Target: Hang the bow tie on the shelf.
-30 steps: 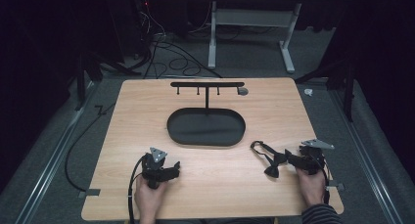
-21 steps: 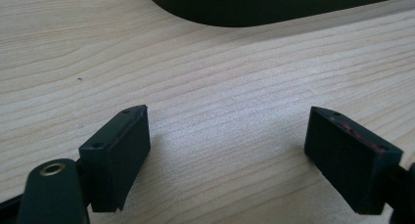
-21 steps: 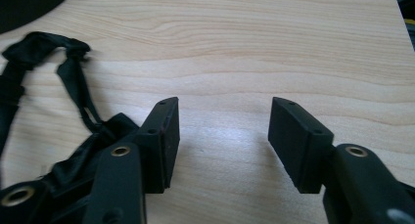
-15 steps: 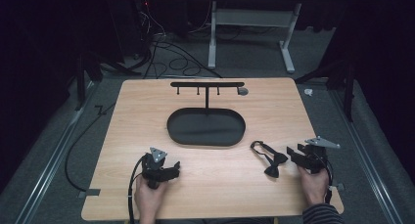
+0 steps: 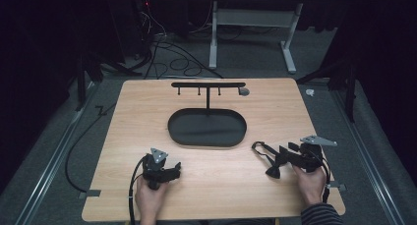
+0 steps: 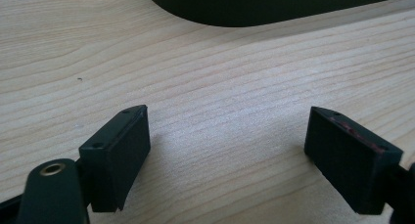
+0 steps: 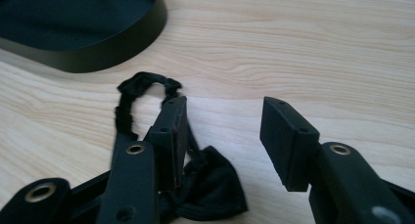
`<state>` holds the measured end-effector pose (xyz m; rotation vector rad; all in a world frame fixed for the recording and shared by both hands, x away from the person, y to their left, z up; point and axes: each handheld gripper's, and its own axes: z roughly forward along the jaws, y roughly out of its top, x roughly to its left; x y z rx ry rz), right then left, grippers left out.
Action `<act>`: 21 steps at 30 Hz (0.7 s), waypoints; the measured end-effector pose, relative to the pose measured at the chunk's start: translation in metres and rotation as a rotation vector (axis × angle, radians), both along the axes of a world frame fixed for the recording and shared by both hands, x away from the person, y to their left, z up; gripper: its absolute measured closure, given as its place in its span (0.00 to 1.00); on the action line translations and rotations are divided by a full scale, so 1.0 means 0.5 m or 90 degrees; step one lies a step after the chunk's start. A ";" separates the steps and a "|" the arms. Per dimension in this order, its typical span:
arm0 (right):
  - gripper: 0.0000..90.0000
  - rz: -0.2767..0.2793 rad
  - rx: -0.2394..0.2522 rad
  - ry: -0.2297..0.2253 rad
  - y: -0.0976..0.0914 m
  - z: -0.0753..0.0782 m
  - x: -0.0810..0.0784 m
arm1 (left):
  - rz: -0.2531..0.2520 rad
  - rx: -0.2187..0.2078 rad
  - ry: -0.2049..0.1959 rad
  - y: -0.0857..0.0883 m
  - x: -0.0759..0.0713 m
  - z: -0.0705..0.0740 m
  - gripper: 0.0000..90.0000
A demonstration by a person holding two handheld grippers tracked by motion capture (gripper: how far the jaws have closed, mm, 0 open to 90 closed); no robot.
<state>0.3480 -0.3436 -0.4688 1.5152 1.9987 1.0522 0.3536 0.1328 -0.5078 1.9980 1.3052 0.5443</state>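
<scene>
Right gripper view: the right gripper (image 7: pixel 222 141), jaws just closing yet apart, hangs over a black fabric bow tie (image 7: pixel 210 190) lying near the black oval tray (image 7: pixel 122 50), unclamped.

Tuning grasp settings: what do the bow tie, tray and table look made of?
Bow tie: soft black fabric, matte, with a puckered elastic-looking strap. Tray: black, smooth, faint sheen on its wall; painted metal or plastic, can't tell. Table: pale wood grain, matte; possibly laminate.
</scene>
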 end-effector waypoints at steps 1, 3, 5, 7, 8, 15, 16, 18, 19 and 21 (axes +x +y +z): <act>0.61 0.000 0.000 0.000 0.000 0.000 0.000 | 0.000 0.000 0.000 0.000 0.000 0.000 0.19; 0.62 0.010 -0.001 0.003 0.012 0.000 0.007 | 0.000 0.000 0.000 0.000 0.000 0.000 0.19; 0.62 0.016 0.004 0.004 0.018 -0.001 0.012 | 0.000 0.000 0.000 0.000 0.000 0.000 0.19; 0.63 0.024 0.001 0.007 0.027 -0.003 0.017 | -0.001 0.000 0.001 0.000 0.000 0.000 0.19; 0.63 0.027 0.000 0.009 0.032 -0.004 0.020 | 0.000 0.000 0.000 0.000 0.000 0.000 0.19; 0.65 0.049 -0.016 0.019 0.056 -0.008 0.041 | -0.001 0.000 0.001 0.000 0.000 0.000 0.19; 0.65 0.050 -0.015 0.022 0.058 -0.009 0.043 | 0.000 0.000 0.000 0.000 0.000 0.000 0.19; 0.65 0.050 -0.015 0.023 0.060 -0.011 0.045 | -0.001 0.000 0.001 0.000 0.000 0.000 0.19; 0.65 0.053 -0.018 0.024 0.062 -0.013 0.048 | -0.001 0.000 0.001 0.000 0.000 0.000 0.19; 0.67 0.056 -0.018 0.040 0.068 -0.023 0.055 | 0.000 0.000 0.000 0.000 0.000 0.000 0.19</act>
